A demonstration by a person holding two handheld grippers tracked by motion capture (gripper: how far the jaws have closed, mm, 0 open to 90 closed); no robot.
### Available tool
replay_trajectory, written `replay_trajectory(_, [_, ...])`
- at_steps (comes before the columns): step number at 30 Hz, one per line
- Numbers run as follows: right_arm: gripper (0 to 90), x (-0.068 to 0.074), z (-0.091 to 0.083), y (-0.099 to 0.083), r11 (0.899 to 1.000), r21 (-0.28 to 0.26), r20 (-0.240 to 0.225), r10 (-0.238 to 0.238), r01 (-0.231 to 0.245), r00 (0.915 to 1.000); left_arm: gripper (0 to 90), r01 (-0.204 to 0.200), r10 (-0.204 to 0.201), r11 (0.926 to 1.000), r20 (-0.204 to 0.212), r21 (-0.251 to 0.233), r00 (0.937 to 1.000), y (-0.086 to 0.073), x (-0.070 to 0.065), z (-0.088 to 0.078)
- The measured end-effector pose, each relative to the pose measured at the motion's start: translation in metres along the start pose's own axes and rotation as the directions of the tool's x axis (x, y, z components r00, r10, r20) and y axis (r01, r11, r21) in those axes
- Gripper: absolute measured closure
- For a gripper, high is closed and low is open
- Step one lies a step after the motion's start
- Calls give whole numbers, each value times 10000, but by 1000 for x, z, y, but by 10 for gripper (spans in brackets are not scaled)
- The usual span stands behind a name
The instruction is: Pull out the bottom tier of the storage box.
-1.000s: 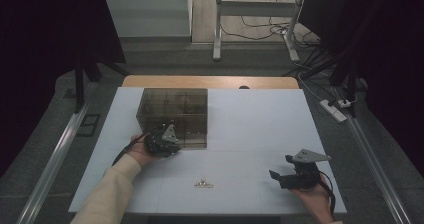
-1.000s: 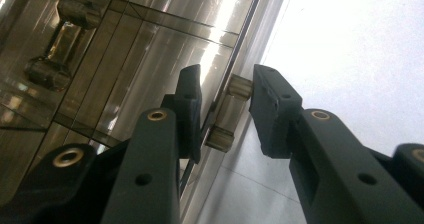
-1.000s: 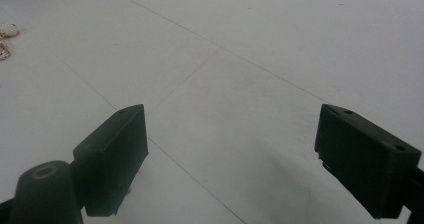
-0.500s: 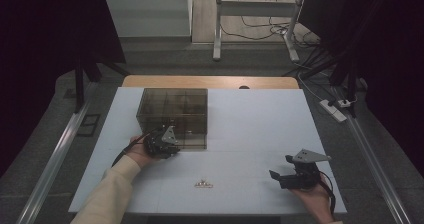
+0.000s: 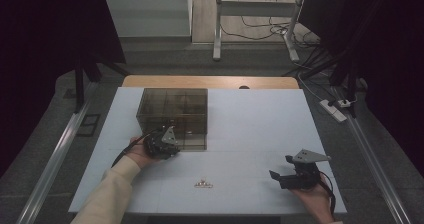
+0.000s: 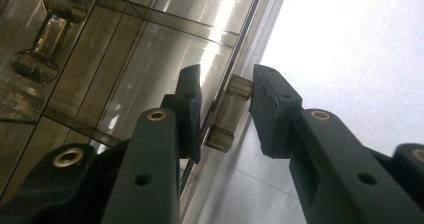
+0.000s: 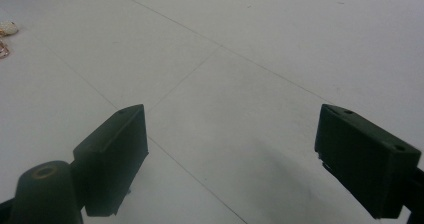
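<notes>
Nothing has changed: the left tool (image 6: 222,109) stays clamped on the clear handle (image 6: 227,115) of the smoky compartmented acrylic box (image 5: 173,115), near the bench's (image 5: 260,124) far-left corner; the door is unopened. The right tool (image 7: 230,159) rests wide, empty.

The person's left forearm, in a pale sleeve (image 5: 107,194), comes in from the lower left and angles up toward the smoky clear box (image 5: 172,115). The left hand (image 5: 137,153) grips the left gripper (image 5: 172,145) right at the box's near left corner, jaws level and pointed along the front wall. In the left gripper view the two black jaws stand partly closed on either side of a small handle (image 6: 227,115) on that wall; one pad touches its end.

The right hand (image 5: 312,196) rests well to the right of the box, near the table's front edge. The right gripper (image 5: 281,175) points left, jaws spread wide with nothing between them.
</notes>
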State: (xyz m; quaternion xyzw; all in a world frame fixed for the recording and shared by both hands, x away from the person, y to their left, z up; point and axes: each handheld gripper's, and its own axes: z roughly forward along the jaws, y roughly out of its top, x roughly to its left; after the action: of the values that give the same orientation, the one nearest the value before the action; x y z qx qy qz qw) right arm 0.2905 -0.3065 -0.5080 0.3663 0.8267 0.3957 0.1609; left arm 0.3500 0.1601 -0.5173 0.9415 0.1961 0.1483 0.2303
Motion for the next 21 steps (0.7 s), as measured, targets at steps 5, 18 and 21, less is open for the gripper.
replay_trajectory(5, [131, 0, 0, 0, 10000, -2, 5, 6, -6, 10000, 661, -3, 3, 10000, 18, -19, 10000, 0, 0, 0])
replay_trajectory(18, [131, 0, -1, 0, 10000, -2, 13, 8, -8, 10000, 660, -5, 5, 10000, 31, -38, 10000, -2, -2, -1])
replay_trajectory(21, [131, 0, -1, 0, 10000, -7, 13, -1, 1, 10000, 659, -19, 19, 10000, 30, -24, 10000, -2, -2, -2])
